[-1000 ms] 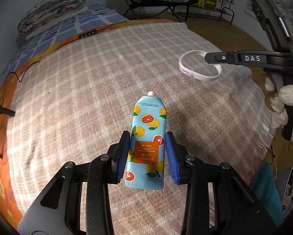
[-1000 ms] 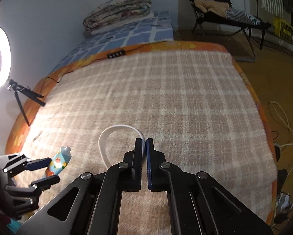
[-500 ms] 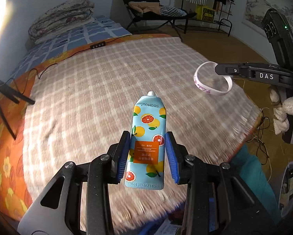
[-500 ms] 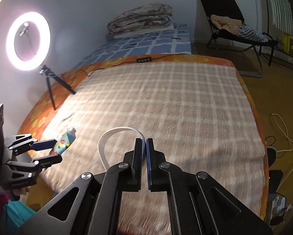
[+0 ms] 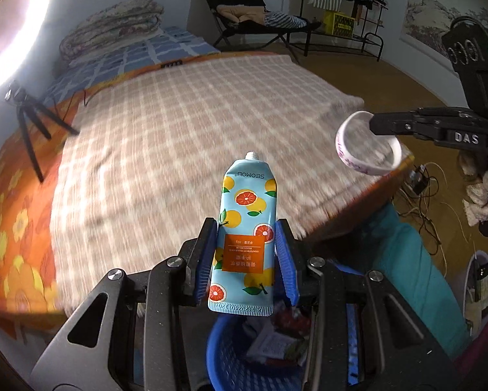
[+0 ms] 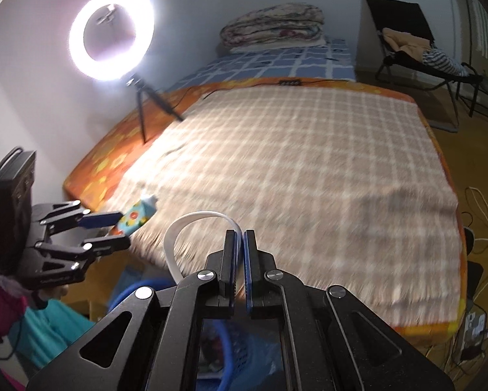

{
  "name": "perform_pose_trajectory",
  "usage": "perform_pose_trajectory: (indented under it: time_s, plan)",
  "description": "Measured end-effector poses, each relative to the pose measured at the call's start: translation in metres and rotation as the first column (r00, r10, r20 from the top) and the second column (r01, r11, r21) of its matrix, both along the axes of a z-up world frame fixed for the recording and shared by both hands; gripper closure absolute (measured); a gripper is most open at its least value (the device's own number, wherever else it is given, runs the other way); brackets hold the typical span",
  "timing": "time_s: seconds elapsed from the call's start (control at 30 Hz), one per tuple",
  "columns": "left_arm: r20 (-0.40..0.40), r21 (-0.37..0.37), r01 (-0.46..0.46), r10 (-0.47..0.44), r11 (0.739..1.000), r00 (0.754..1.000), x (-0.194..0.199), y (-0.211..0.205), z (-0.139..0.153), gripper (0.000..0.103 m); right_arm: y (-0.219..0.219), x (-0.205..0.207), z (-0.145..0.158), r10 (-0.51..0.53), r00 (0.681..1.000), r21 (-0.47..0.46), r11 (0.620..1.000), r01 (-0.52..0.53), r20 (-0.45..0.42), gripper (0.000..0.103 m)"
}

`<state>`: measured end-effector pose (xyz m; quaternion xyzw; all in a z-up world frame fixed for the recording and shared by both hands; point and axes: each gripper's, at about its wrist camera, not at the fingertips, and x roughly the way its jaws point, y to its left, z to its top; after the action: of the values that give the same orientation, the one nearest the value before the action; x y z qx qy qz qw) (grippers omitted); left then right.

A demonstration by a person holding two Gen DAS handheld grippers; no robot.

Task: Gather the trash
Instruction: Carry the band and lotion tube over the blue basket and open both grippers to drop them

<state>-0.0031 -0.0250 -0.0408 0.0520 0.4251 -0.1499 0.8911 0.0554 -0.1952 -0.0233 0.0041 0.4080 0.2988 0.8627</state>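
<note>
Left gripper clamped on a blue fruit-print tube, nozzle pointing forward, held in the air just past the near edge of the bed, above a blue basket with scraps inside. Right gripper pinched nearly closed on a white ring-shaped band, held off the bed's near edge.

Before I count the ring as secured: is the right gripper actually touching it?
Touching. The right wrist view shows the gripper shut on the white ring's band, which runs straight into the near-closed gap between the blue pads.
</note>
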Motion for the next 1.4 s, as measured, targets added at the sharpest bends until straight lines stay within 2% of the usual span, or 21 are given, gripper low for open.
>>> perform_pose_trajectory:
  time_s: [0.23,0.57,1.03,1.4]
  plan:
    - [-0.054,0.012,0.007,-0.006,1.000,0.999,-0.034,0.002,-0.025,0.066,0.017,-0.050,-0.024,0.079,0.996,-0.056,0.995,-0.080,-0.030,0.100]
    - [-0.153,-0.001,0.029,-0.029,1.000,0.988,-0.055,-0.007,-0.061,0.066,0.030,-0.090,-0.067,0.138,0.983,-0.092,0.984,-0.150,-0.121,0.100]
    - [-0.260,0.005,0.125,-0.119,0.992,0.958,-0.064,-0.043,-0.094,0.066,0.038,-0.113,-0.102,0.176,0.962,-0.110,0.973,-0.202,-0.210,0.100]
    - [-0.275,-0.008,0.119,-0.116,0.993,0.954,-0.056,-0.051,-0.099,0.066,0.040,-0.114,-0.108,0.169,0.961,-0.115,0.973,-0.198,-0.219,0.100]
